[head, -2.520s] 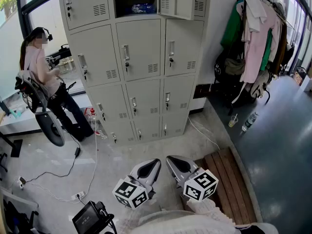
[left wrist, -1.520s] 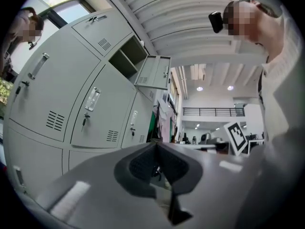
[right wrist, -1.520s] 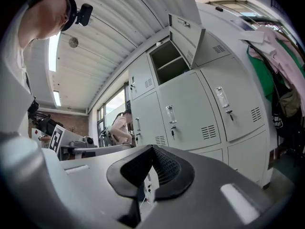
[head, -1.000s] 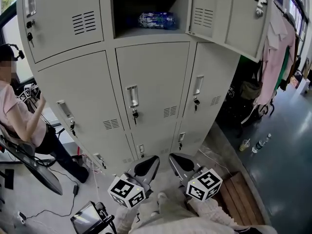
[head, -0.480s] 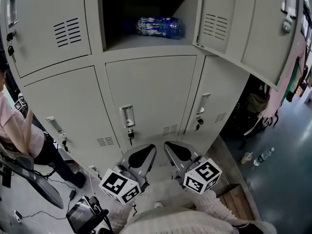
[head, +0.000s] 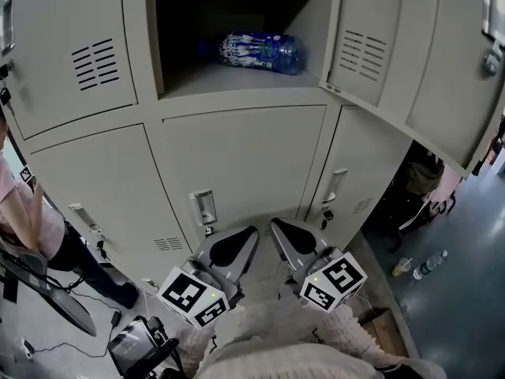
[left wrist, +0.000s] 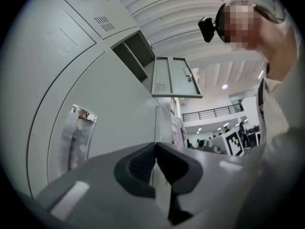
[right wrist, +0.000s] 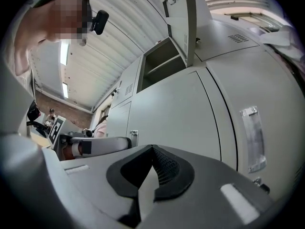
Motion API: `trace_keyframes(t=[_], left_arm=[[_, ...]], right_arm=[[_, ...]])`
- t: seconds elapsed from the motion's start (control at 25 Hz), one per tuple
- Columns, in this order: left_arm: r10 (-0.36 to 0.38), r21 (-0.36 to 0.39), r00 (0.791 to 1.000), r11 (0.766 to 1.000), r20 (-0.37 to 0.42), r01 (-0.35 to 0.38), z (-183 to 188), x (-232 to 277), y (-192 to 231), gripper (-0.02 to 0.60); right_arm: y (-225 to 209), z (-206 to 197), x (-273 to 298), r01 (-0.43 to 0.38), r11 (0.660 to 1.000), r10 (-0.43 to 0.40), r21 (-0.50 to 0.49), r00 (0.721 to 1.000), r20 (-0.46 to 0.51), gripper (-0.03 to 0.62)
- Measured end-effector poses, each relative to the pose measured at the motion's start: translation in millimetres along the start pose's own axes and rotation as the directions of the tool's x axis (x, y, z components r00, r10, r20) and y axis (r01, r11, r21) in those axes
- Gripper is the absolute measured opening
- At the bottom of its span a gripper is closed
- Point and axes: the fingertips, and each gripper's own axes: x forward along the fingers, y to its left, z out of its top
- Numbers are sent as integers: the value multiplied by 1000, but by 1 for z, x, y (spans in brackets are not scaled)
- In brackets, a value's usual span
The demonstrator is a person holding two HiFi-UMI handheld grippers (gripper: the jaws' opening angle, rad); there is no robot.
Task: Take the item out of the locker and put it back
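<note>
A plastic bottle (head: 260, 52) with a blue label lies on its side in the open locker compartment (head: 237, 81), top centre of the head view. Its door (head: 418, 61) swings out to the right. My left gripper (head: 249, 231) and right gripper (head: 274, 224) hang side by side, low before the closed door beneath that compartment, well below the bottle. Both are shut and hold nothing. In the left gripper view the left gripper (left wrist: 156, 146) points up along the locker front toward the open compartment (left wrist: 136, 56). From the right gripper view, the right gripper (right wrist: 152, 148) does the same.
A person in a pink top (head: 24, 212) stands at the left by the lockers. A device (head: 138, 346) lies on the floor at lower left. On the dark floor to the right stand a cup (head: 400, 265) and a bottle (head: 430, 264). A handle (head: 203, 208) juts from the closed door.
The head view has drawn closer to the lockers, so the open compartment and bottle look larger and lower in frame. Both grippers stay low, side by side and shut.
</note>
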Motion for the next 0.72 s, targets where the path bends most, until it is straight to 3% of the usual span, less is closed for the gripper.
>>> trace_keyframes(t=[0.24,0.4,0.56,0.72], left_arm=[[-21,66,998,998,51,18,39,9,12,6],[-74,131,995,989,70,65,62,15,11,6],[-154,195,984,972,90,134,83,20,3,6],[-179,223,975,964,128,148,100,24,1,6]], right_arm=[[-11,55,20,34,992,-24,-118,996,86,-3],[-9,98,34,43,974,-13,-221,991,135,-2],[1,137,42,28,929,26,-368,989,143,-2],[15,175,51,11,867,65,-498,989,134,11]])
